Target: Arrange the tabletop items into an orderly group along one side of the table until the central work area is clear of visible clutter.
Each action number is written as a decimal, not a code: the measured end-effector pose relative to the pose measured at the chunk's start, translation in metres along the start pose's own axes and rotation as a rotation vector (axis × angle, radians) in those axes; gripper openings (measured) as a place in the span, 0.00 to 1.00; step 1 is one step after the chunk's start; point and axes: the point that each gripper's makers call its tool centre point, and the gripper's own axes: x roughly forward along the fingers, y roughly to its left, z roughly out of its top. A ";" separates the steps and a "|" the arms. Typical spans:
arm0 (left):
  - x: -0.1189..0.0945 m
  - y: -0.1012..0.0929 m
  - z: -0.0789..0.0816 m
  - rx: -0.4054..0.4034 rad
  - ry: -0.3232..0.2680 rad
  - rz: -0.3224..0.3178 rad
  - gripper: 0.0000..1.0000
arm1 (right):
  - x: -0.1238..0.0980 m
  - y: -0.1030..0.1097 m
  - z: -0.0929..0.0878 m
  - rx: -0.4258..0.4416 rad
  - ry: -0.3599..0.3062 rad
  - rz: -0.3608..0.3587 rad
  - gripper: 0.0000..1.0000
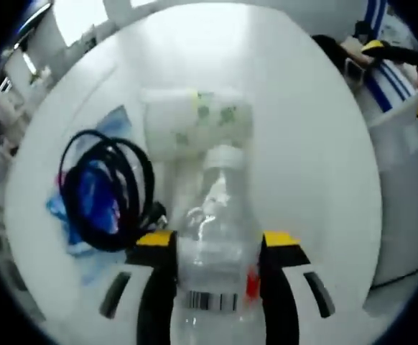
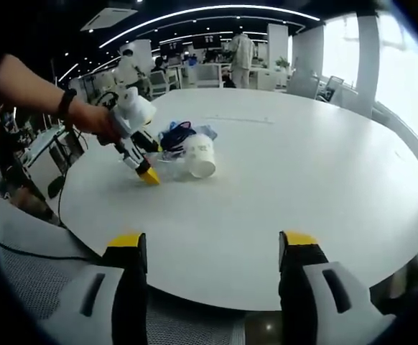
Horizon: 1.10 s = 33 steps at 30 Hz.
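A clear plastic bottle point(image 1: 215, 237) with a white cap lies between the jaws of my left gripper point(image 1: 217, 248), which is shut on it. Just past the cap lies a white paper cup point(image 1: 194, 123) with green marks, on its side. To the left sits a coil of black cable point(image 1: 105, 188) on a blue packet point(image 1: 93, 201). In the right gripper view, the left gripper point(image 2: 143, 164) holds the bottle point(image 2: 167, 169) beside the cup point(image 2: 200, 155) and the blue packet point(image 2: 180, 134). My right gripper point(image 2: 212, 248) is open over the table's near edge, nothing between its jaws.
The round white table point(image 2: 302, 165) is wide and bare to the right of the cluster. A person's arm point(image 2: 36, 93) reaches in from the left. Chairs and desks stand behind, with people far back point(image 2: 241, 50). A striped sleeve point(image 1: 392, 75) shows at the upper right.
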 end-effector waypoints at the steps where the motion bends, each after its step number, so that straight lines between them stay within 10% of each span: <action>1: 0.001 -0.001 0.003 -0.015 -0.016 0.002 0.41 | 0.000 0.000 0.000 0.000 0.000 0.001 0.75; 33: -0.050 -0.006 0.009 -0.055 -0.095 0.106 0.39 | 0.000 0.003 0.001 -0.019 0.000 0.012 0.74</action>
